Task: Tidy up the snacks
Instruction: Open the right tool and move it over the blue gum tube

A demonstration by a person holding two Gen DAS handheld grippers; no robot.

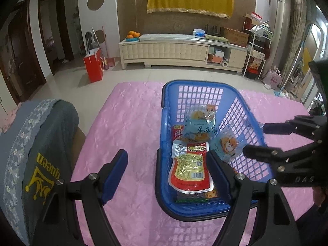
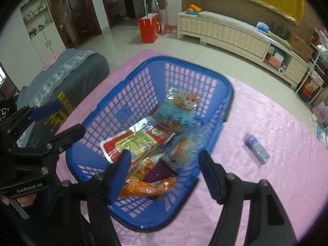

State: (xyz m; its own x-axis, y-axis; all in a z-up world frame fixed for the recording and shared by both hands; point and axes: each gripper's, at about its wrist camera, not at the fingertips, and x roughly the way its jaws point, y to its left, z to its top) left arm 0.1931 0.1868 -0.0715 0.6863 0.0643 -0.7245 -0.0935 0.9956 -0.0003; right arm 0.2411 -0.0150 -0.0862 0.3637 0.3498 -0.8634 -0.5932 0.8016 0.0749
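Trouble could come from the left tongs [image 1: 167,170], which stand wide open and hold nothing, one finger outside the blue basket [image 1: 164,110] and one inside, so lowering them may catch the near rim and push the basket along the pink cloth [image 1: 127,123]. Between and ahead of these fingers lies the red and yellow snack pack [image 1: 189,170]. The right tongs [image 2: 165,171] are also wide open and empty, above an orange packet [image 2: 147,187]. To their right, well apart from the basket, one small blue packet [image 2: 257,149] waits on the cloth.
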